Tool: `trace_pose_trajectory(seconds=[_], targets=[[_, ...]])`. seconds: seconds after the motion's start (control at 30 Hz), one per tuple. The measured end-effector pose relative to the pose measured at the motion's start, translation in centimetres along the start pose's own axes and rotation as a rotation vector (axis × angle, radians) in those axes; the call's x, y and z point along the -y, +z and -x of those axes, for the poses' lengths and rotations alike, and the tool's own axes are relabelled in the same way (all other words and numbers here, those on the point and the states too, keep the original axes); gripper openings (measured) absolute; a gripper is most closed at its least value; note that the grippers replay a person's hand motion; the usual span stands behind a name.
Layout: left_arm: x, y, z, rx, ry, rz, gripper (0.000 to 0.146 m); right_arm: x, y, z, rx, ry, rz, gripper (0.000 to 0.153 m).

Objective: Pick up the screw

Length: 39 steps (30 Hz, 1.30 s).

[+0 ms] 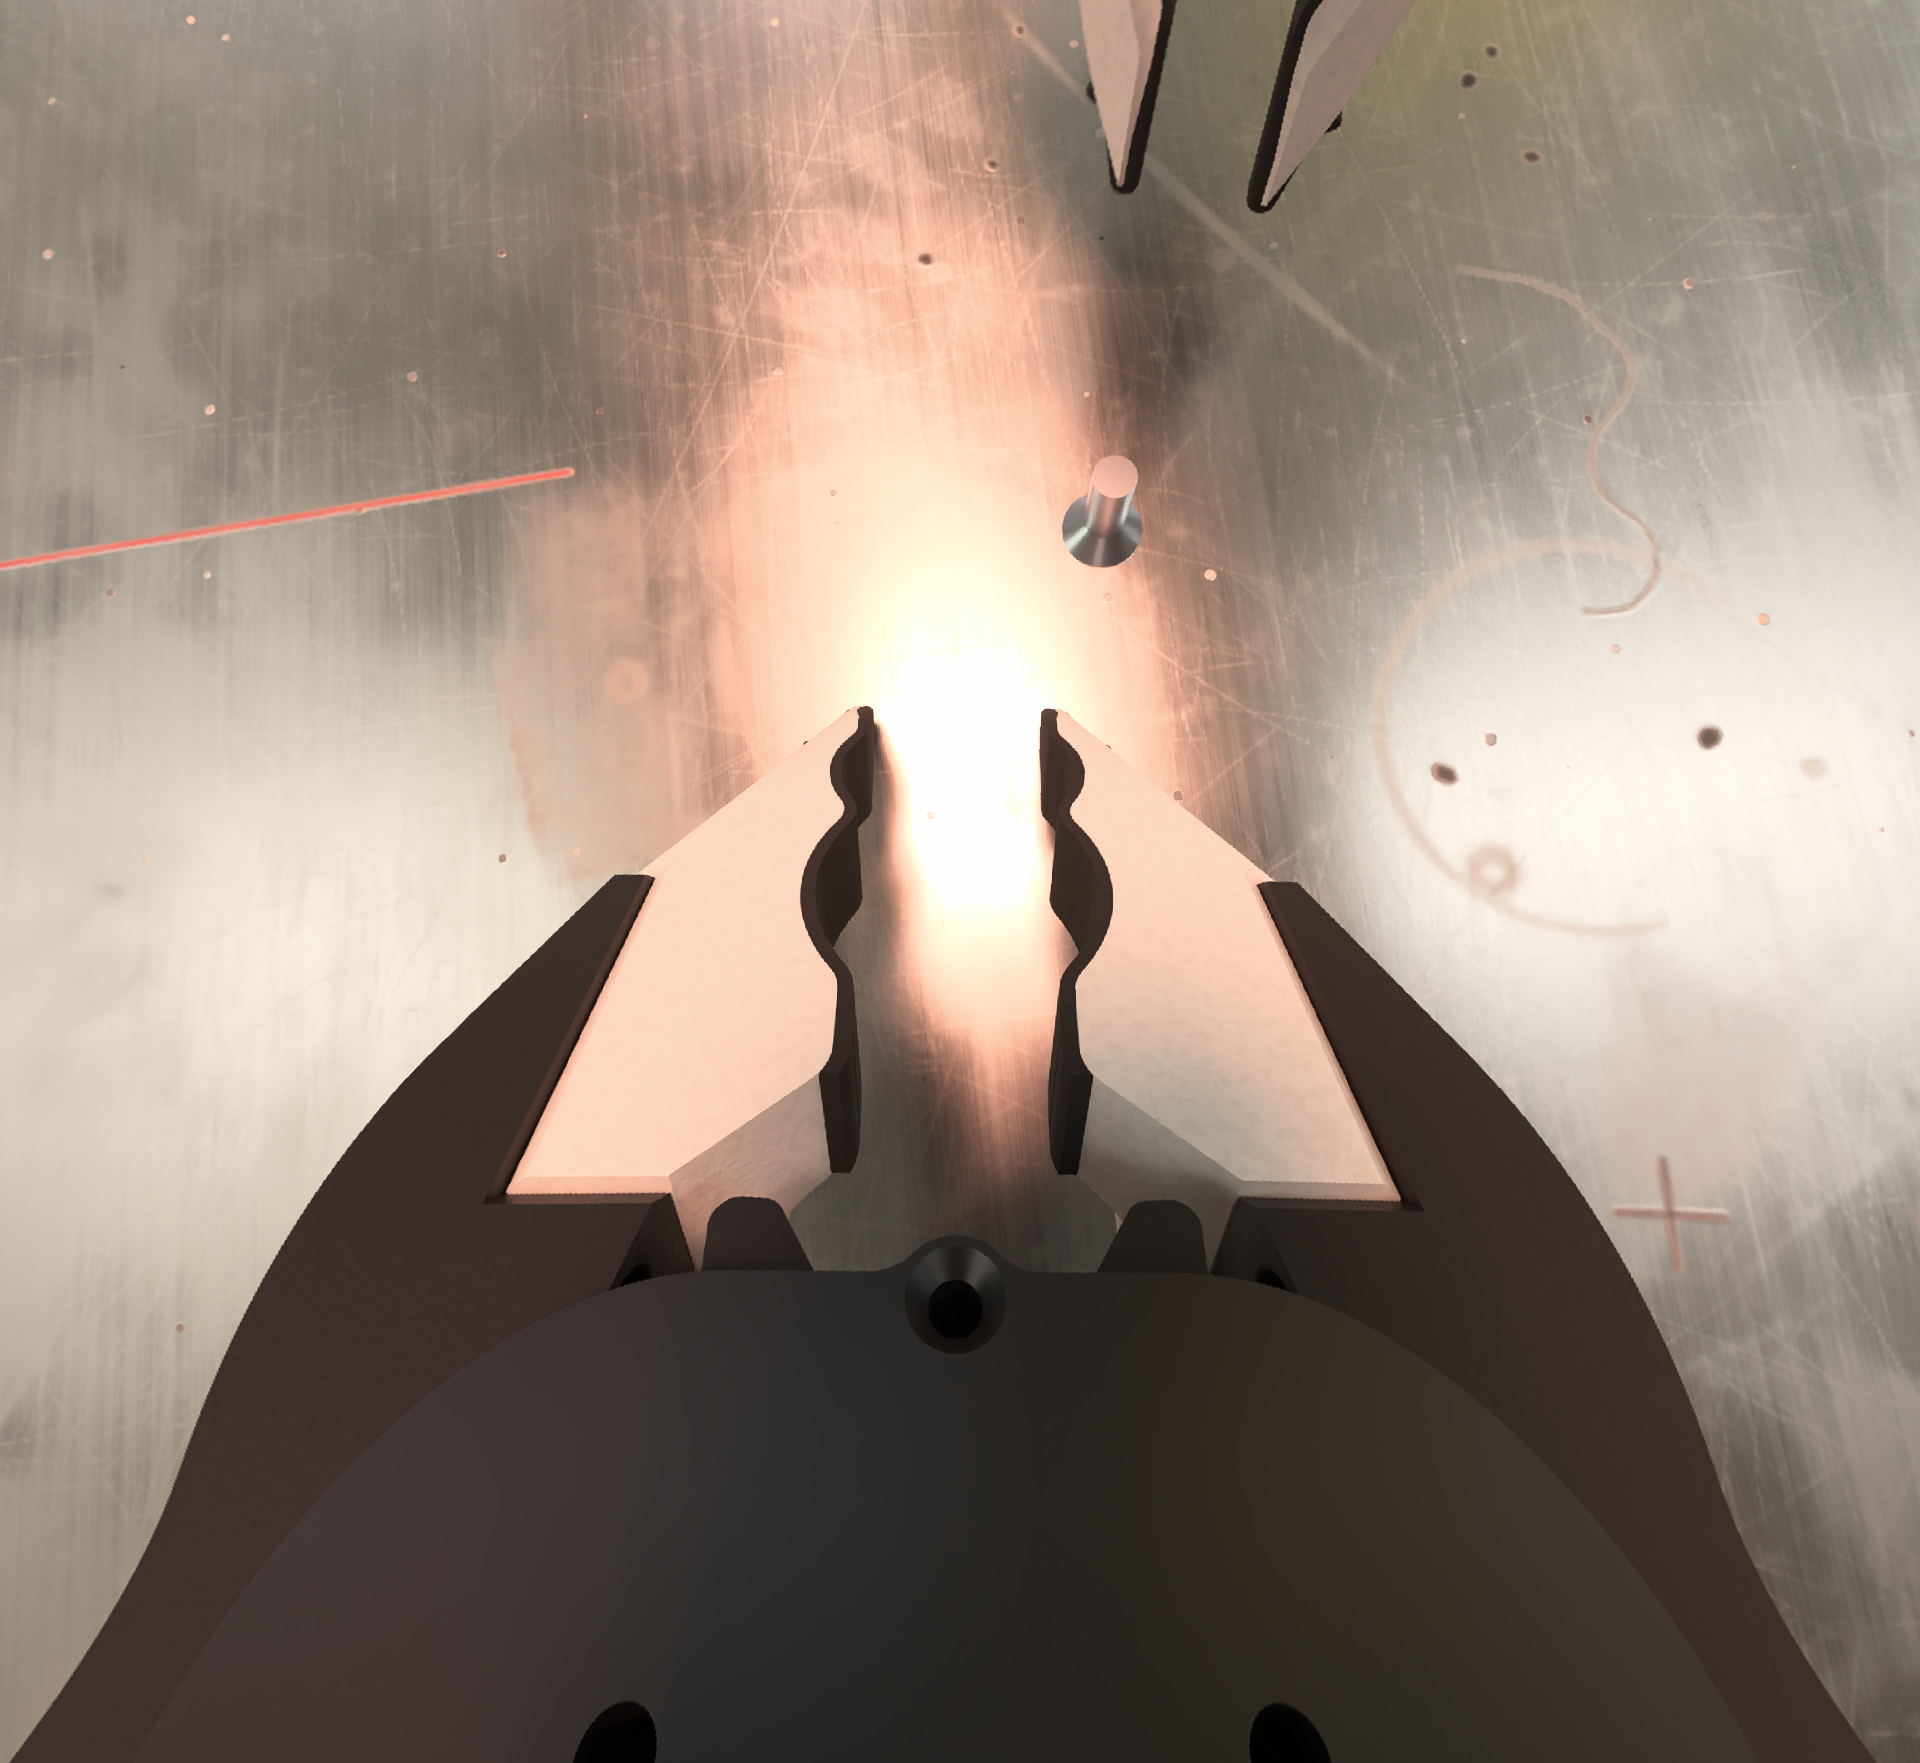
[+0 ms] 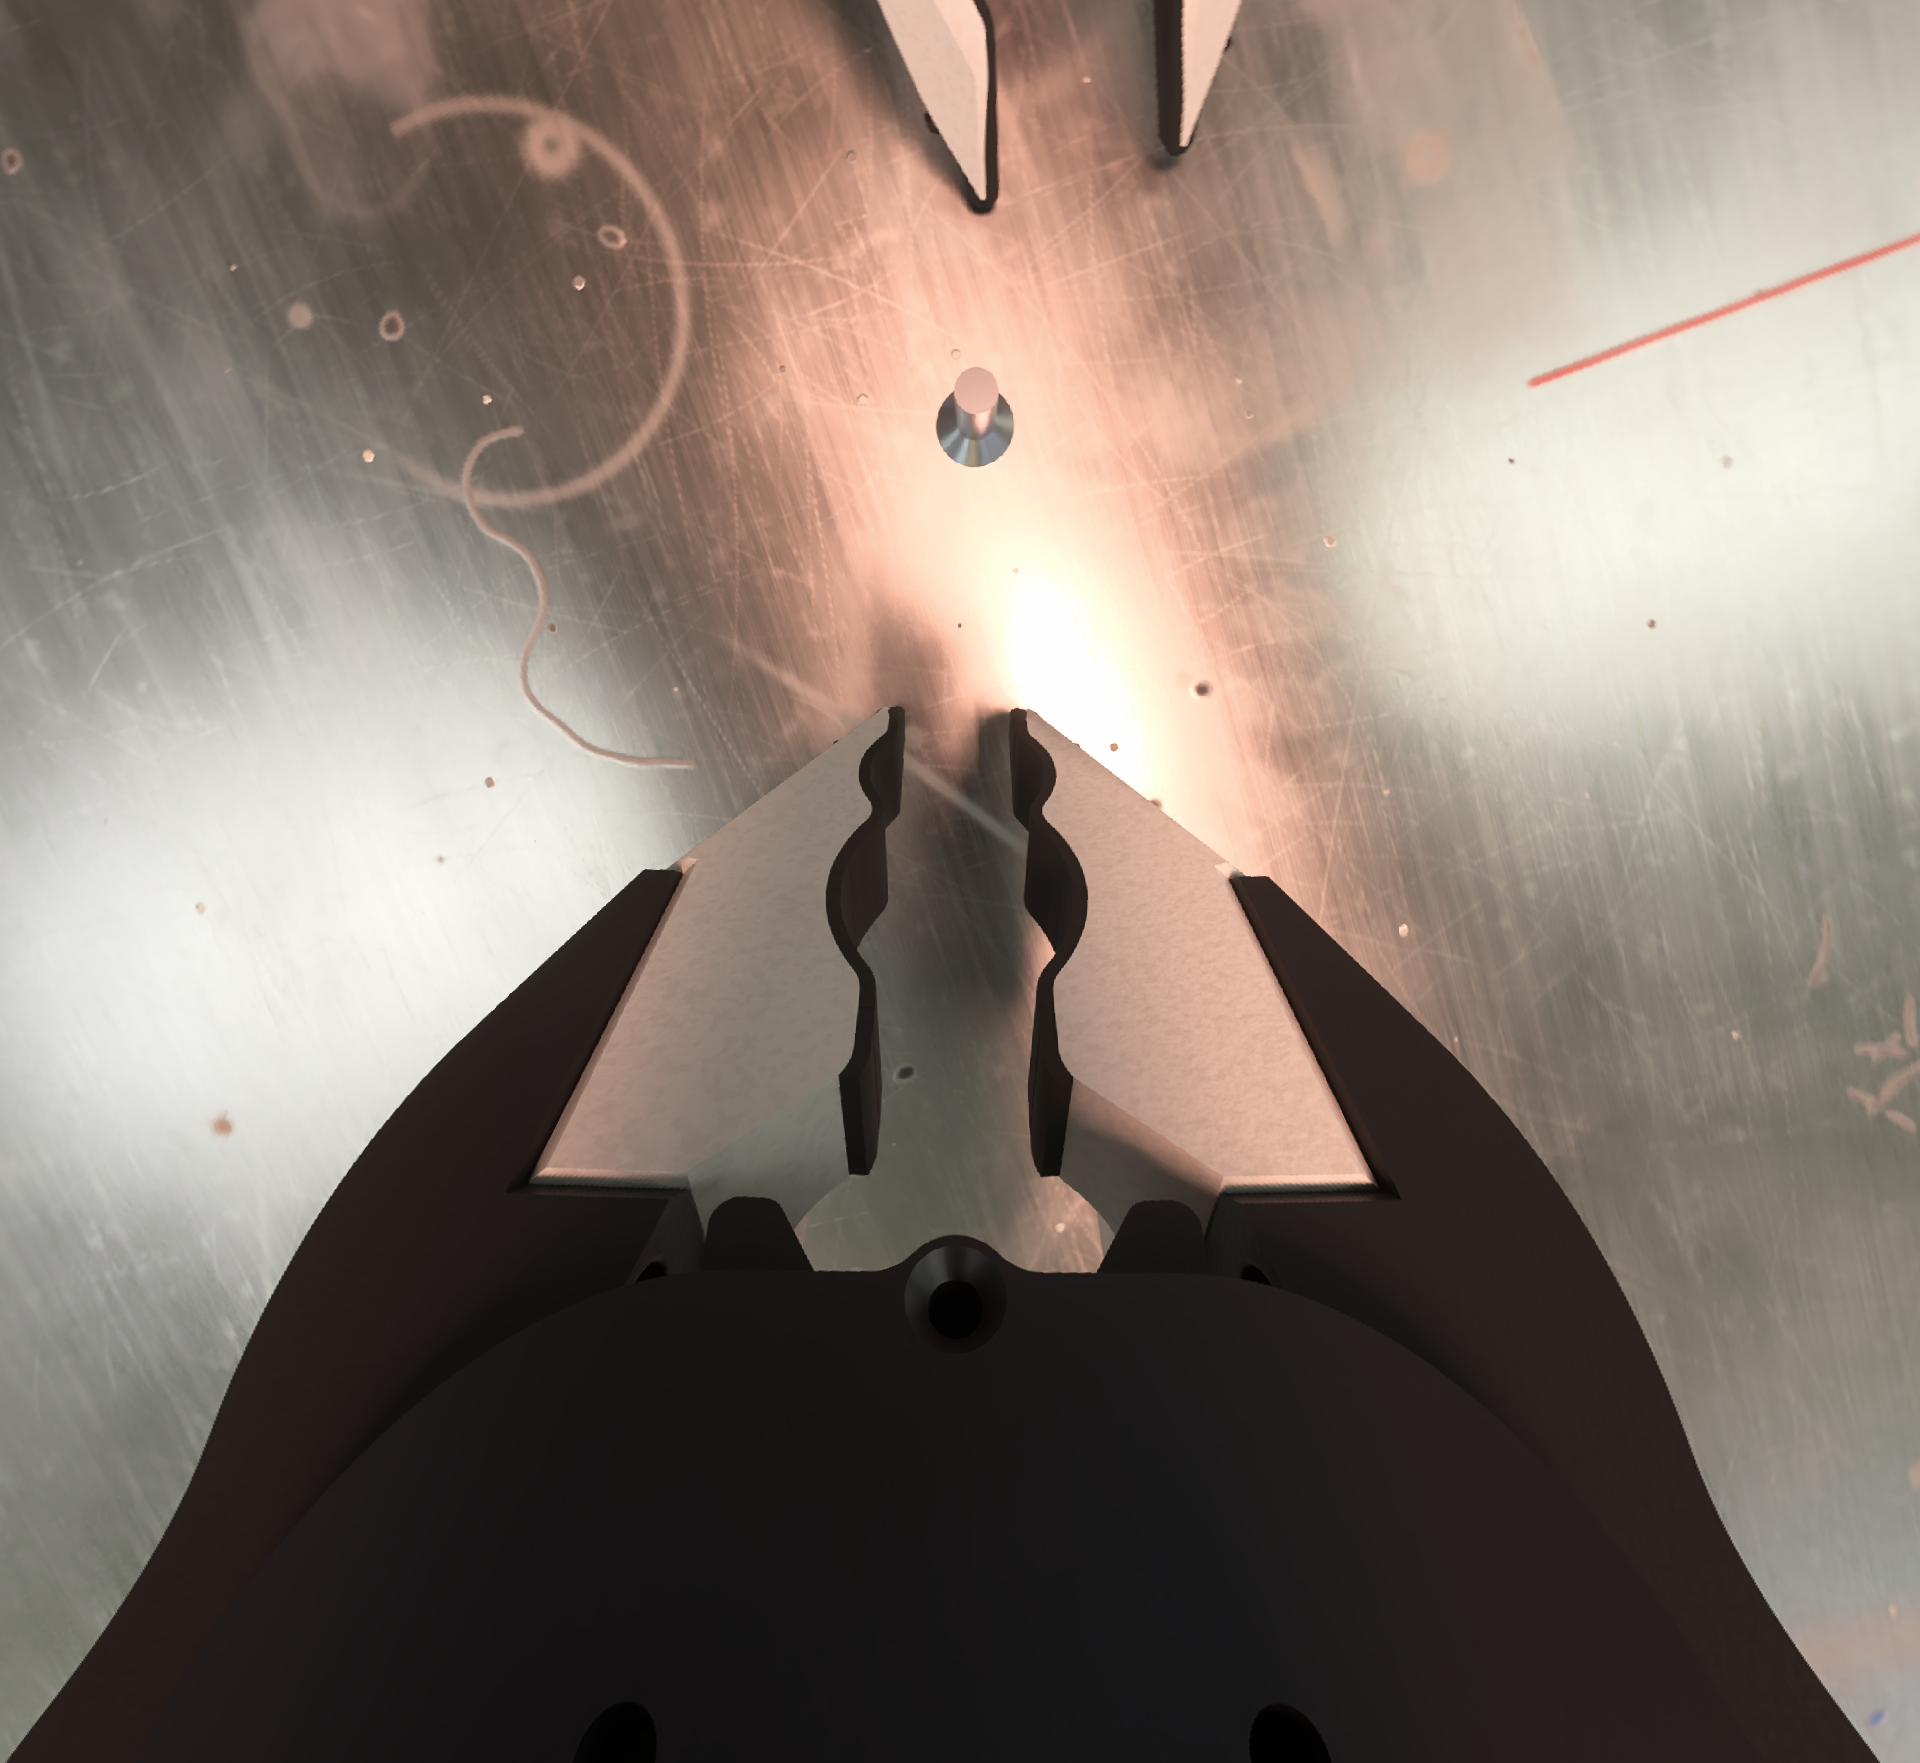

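A small silver screw point(image 1: 1103, 513) stands head down, shank up, on a scratched metal surface; it also shows in the right wrist view point(image 2: 975, 431). My left gripper point(image 1: 958, 718) is open and empty, with the screw ahead and a little to the right of its fingertips. My right gripper point(image 2: 957, 718) is open and empty, with the screw straight ahead of its fingertips. Each gripper appears at the top of the other's view, the right one point(image 1: 1195, 191) in the left wrist view and the left one point(image 2: 1075, 175) in the right wrist view, facing in from the far side of the screw.
The metal surface point(image 1: 416, 778) carries scratches, specks, a red line point(image 1: 291, 518), a curled mark point(image 1: 1621, 487) and a small cross mark point(image 1: 1671, 1214). The red line also shows in the right wrist view point(image 2: 1725, 311).
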State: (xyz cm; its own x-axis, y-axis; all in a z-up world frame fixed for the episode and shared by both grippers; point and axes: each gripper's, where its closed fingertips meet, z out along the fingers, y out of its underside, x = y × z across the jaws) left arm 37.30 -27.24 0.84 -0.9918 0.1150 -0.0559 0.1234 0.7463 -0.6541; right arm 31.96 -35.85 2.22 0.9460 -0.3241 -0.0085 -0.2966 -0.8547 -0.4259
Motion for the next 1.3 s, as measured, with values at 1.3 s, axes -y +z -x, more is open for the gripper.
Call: trace_pose_trajectory(seconds=[1.3], targets=[[-0.2,-0.1,0.1,-0.026,-0.023,-0.012,0.032,5.5,4.0,0.0,0.084,-0.576,-0.041,0.013]])
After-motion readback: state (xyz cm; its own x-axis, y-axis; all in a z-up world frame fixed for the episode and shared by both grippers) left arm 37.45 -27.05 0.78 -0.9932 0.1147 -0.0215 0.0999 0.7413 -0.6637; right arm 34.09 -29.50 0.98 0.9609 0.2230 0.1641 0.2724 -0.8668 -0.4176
